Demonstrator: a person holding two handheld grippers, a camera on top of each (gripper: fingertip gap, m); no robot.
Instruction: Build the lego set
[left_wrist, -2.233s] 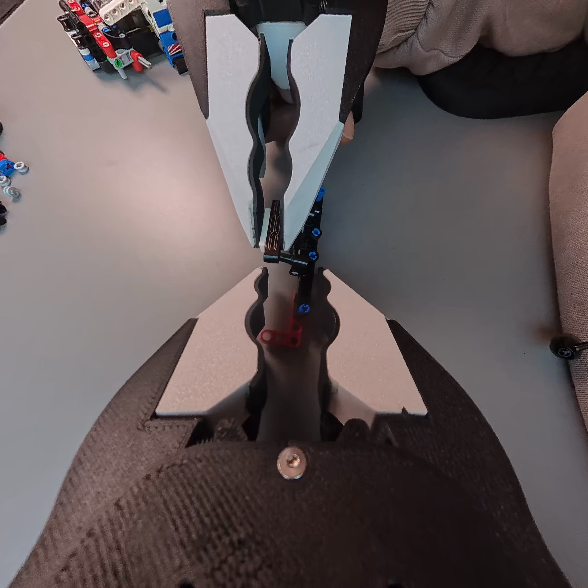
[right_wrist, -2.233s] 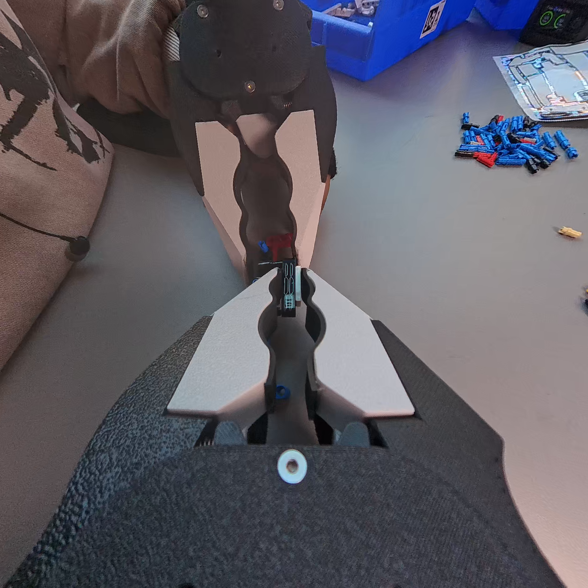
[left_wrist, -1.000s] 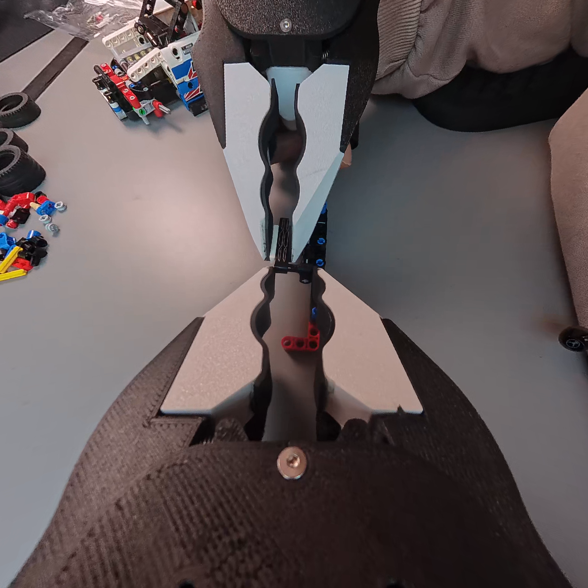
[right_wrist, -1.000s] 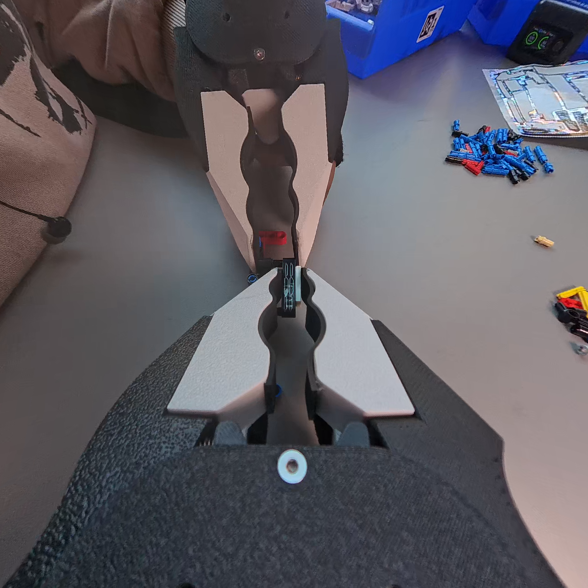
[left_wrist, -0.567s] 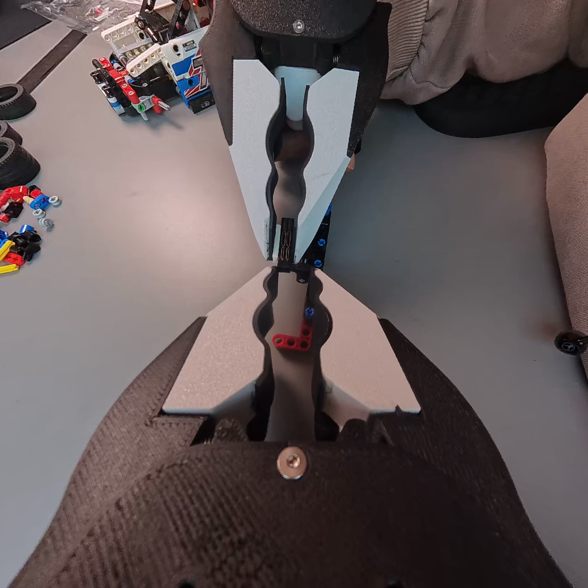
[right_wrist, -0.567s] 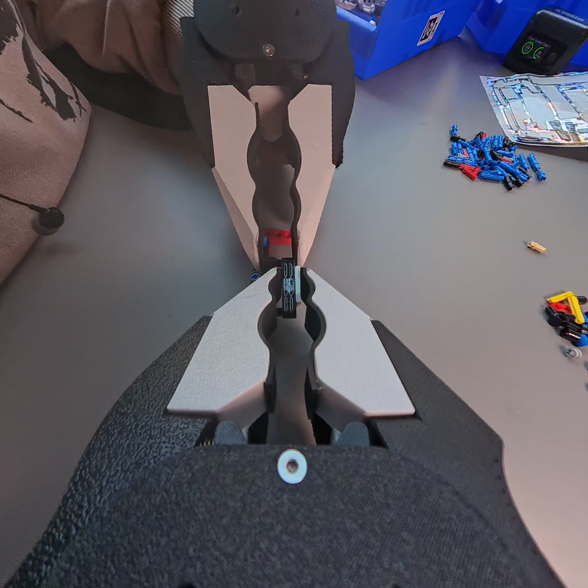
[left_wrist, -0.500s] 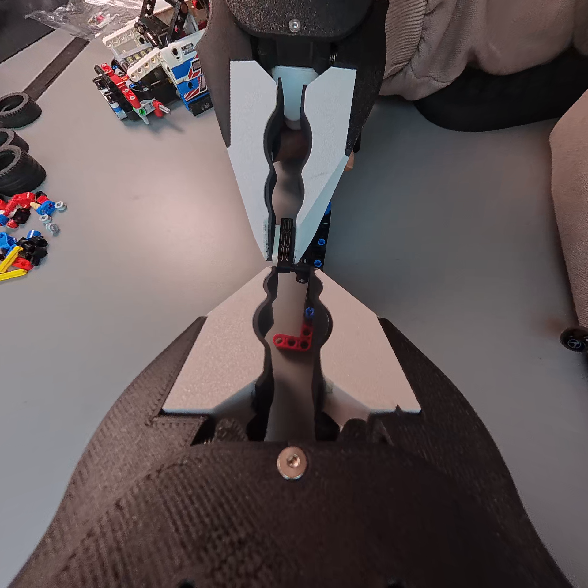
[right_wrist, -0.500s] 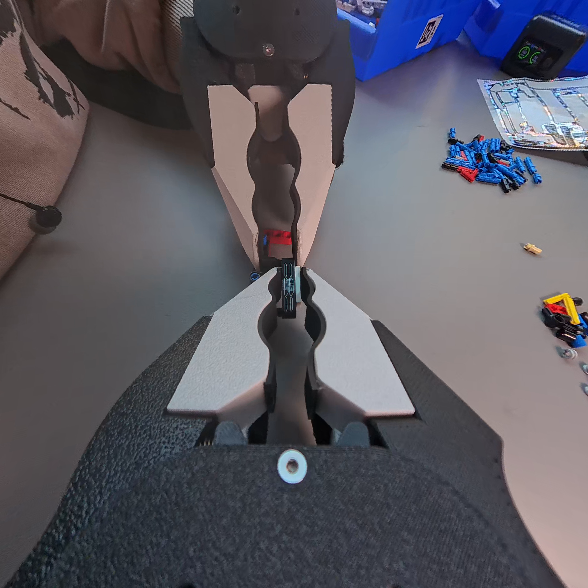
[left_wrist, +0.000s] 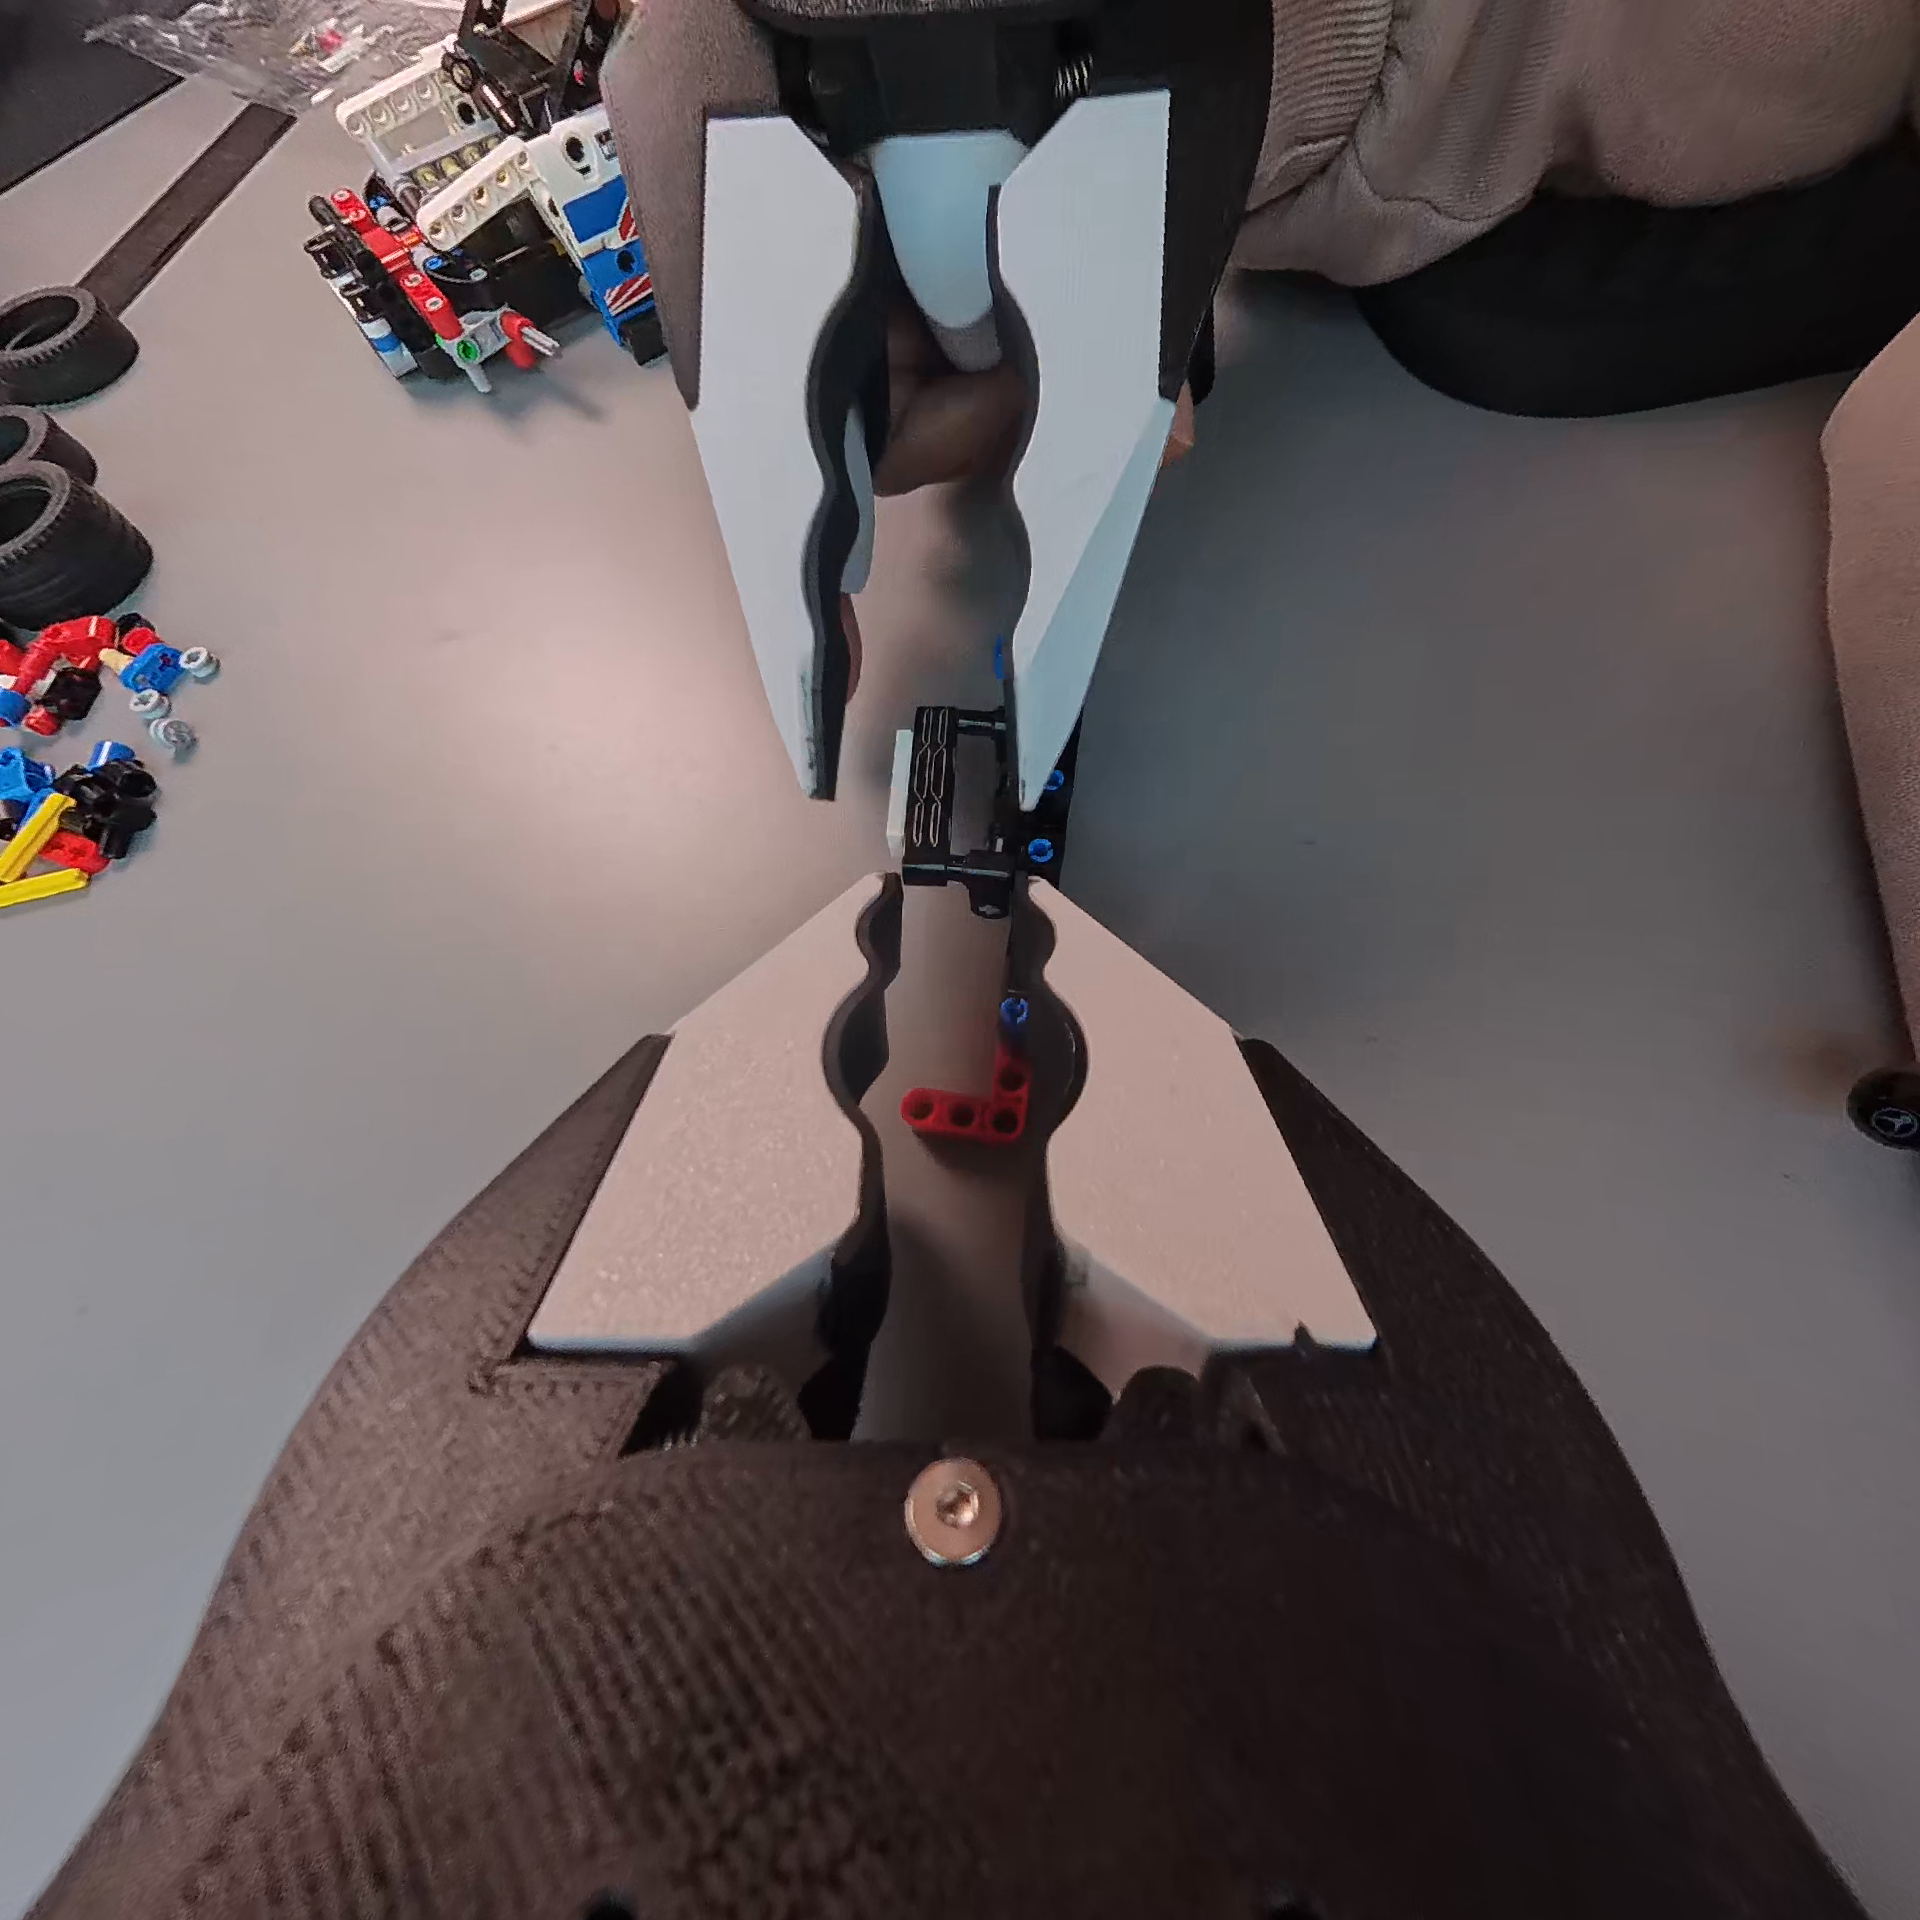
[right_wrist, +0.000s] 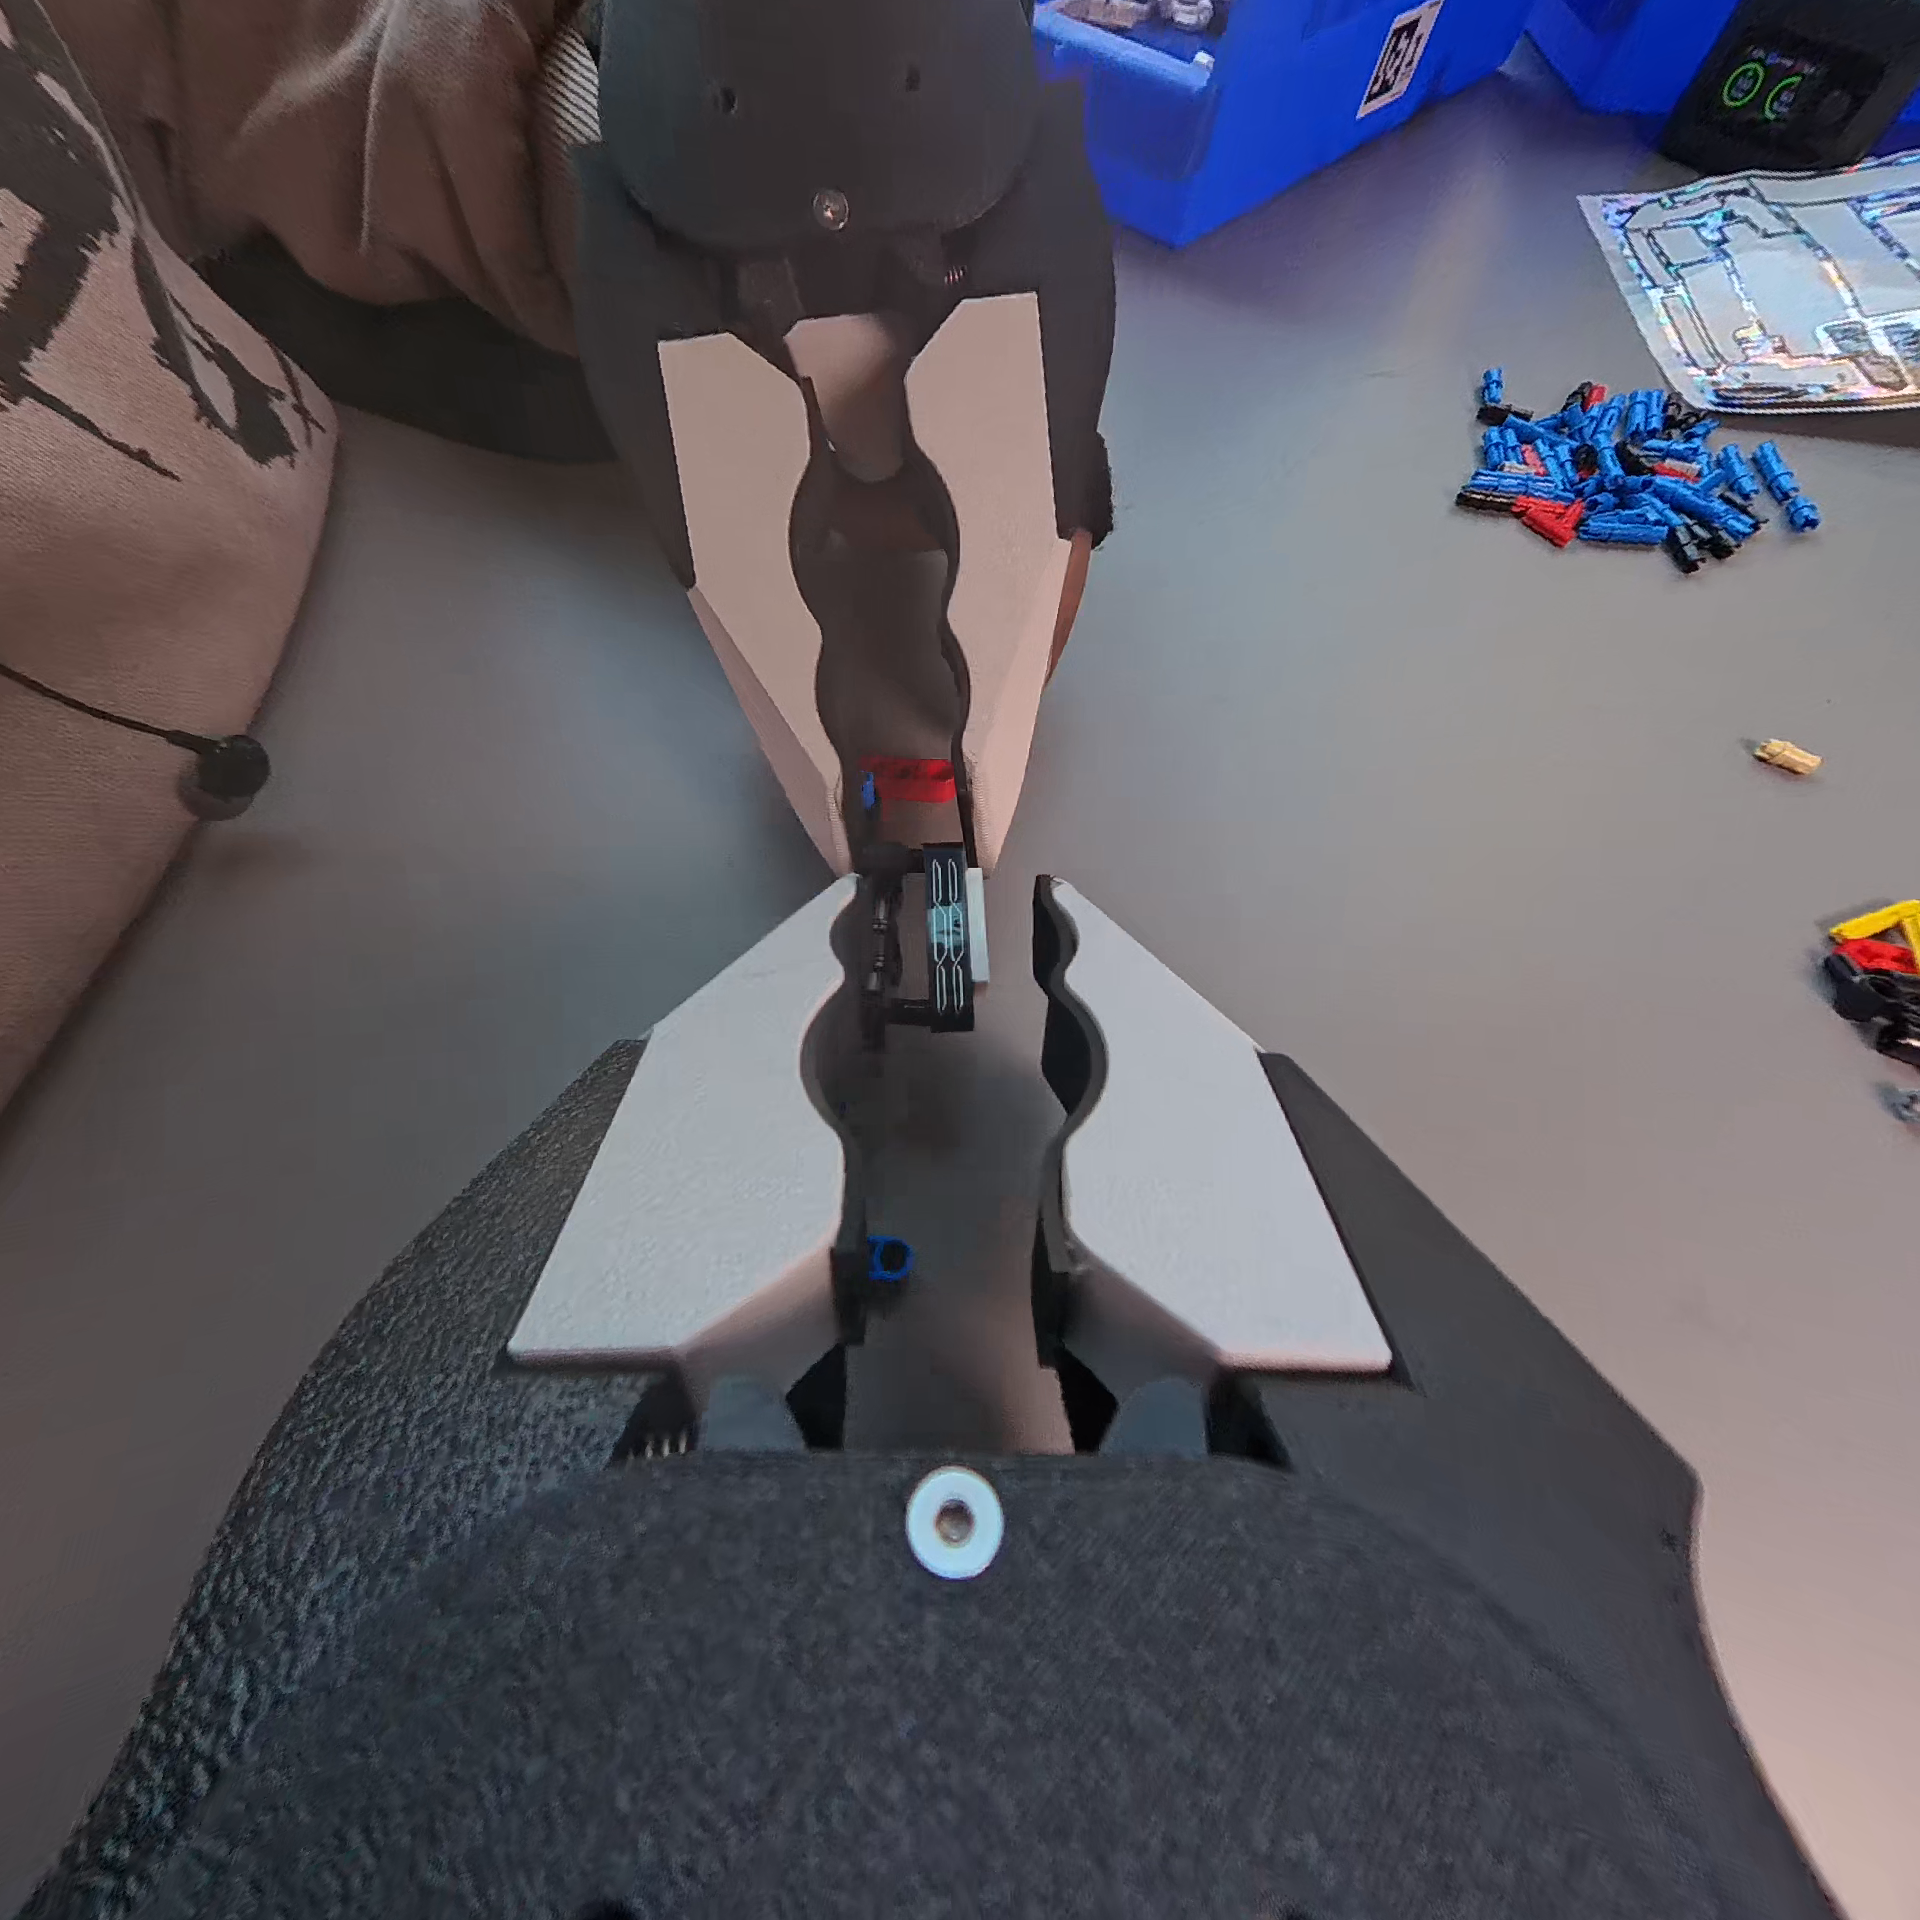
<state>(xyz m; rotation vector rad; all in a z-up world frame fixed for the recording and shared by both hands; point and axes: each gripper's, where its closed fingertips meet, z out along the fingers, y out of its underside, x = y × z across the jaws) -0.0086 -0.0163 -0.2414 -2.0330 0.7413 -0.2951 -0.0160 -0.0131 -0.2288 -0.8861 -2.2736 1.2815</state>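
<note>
Right gripper (right_wrist: 945, 883) now released from the black sub-assembly (left_wrist: 951, 800), previously clenched; sub-assembly kept clamped by left gripper (left_wrist: 961, 883).

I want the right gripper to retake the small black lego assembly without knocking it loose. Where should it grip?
Grip the black patterned panel with its white backing, flat faces between the fingers, coming straight along the right gripper. That slab stands edge-on in the open gap, while the left gripper holds the beam end.
</note>
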